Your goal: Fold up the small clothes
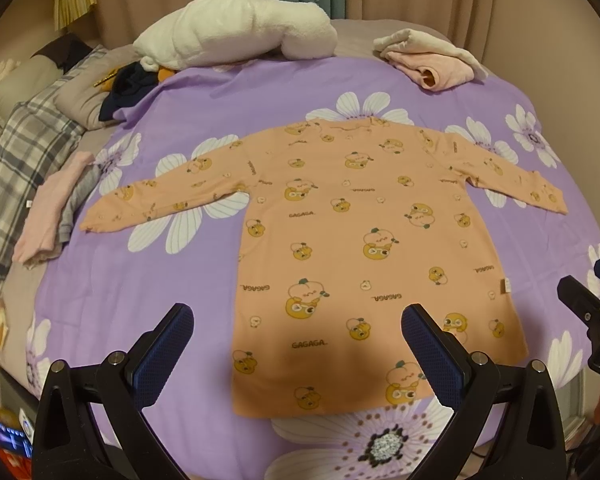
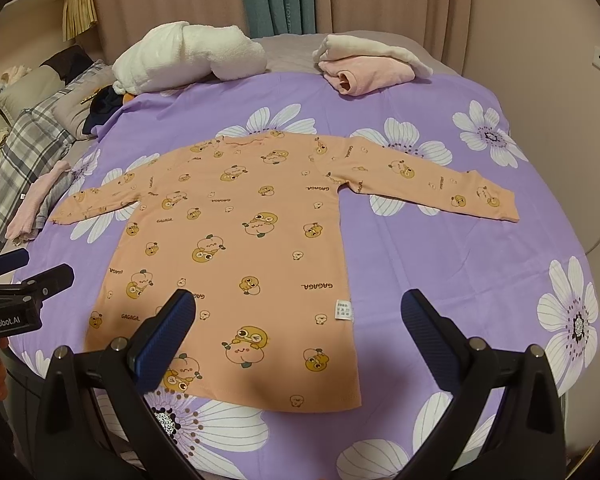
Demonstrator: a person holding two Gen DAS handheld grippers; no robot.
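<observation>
**Two wrist fisheyes, side by side over the near edge of the bed**

Both cameras look forward and down across the purple flowered sheet (image 1: 148, 280) toward the curtains at the top of the frame. The left wrist view sits further left: the orange shirt (image 1: 360, 240) lies right of centre, and the right gripper (image 1: 588, 300) shows at the right edge. In the right wrist view the orange shirt (image 2: 236, 248) lies left of centre, with the left gripper (image 2: 32, 276) at the left edge. Both share the whole shirt and the white bundle (image 1: 236, 32) at the top.
</observation>
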